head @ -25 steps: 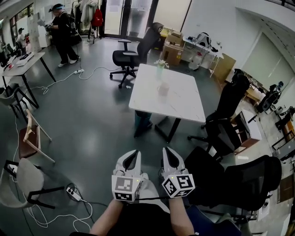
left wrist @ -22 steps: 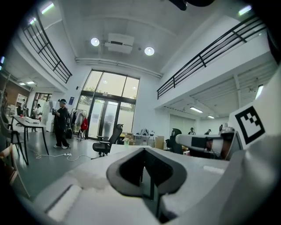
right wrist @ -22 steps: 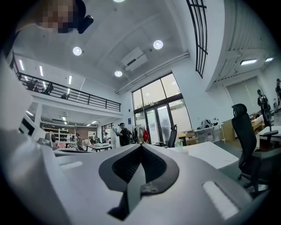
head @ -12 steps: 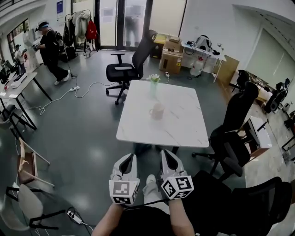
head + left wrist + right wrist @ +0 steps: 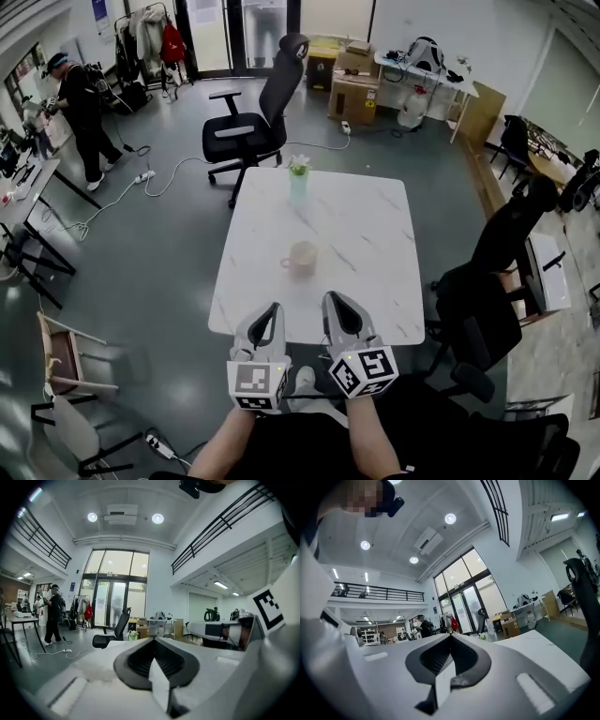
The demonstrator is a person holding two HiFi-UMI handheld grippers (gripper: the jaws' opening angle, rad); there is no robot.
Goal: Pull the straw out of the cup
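Observation:
A pale pink cup point(image 5: 301, 258) with a handle stands near the middle of the white marble table point(image 5: 375, 281) in the head view. No straw can be made out in it at this distance. My left gripper point(image 5: 271, 309) and right gripper point(image 5: 334, 300) are held side by side just short of the table's near edge, well apart from the cup. Both point toward the table. In the left gripper view the left gripper point(image 5: 153, 640) has its jaws shut on nothing. The right gripper point(image 5: 451, 636) is likewise shut and empty in its own view.
A small vase of flowers point(image 5: 298, 176) stands at the table's far edge. A black office chair point(image 5: 251, 127) is behind the table, and more black chairs point(image 5: 487, 300) crowd its right side. Cables lie on the floor at left. A person point(image 5: 80, 108) stands far left.
The table and cup have come much nearer and now lie straight ahead of both grippers. The grippers kept side by side and shut.

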